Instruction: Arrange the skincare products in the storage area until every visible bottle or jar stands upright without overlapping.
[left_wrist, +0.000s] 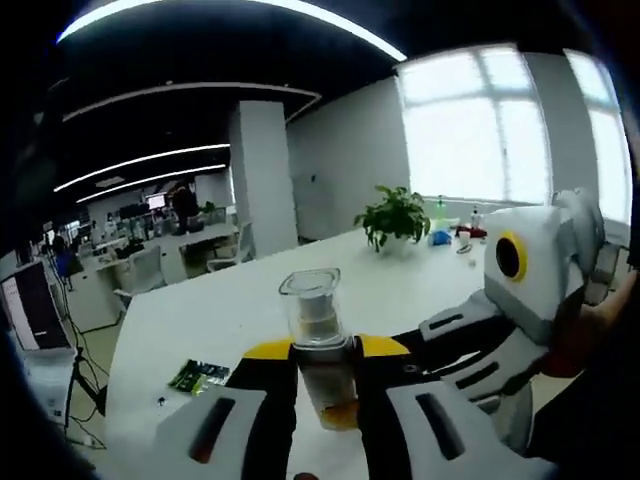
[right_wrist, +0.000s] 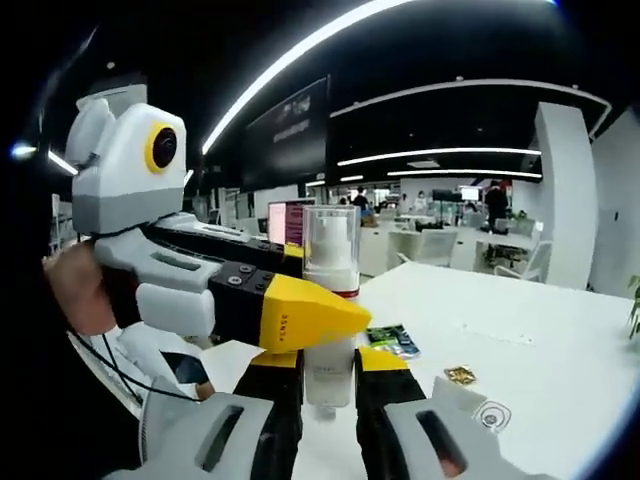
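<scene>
Between both sets of jaws, above the white surface (left_wrist: 380, 290), I hold one clear-capped bottle (left_wrist: 318, 335) upright. Left gripper (left_wrist: 322, 400) clamps its lower body; right gripper (right_wrist: 328, 385) clamps it from the opposite side. Long axis vertical, neither hand nearer.

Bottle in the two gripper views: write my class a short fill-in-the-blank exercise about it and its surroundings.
1. The bottle has a ____ cap.
2. On the white table stands a potted ____ with green leaves.
3. In the right gripper view, the left gripper grips the bottle with ____ tips.

Missing words: clear; plant; yellow.
</scene>
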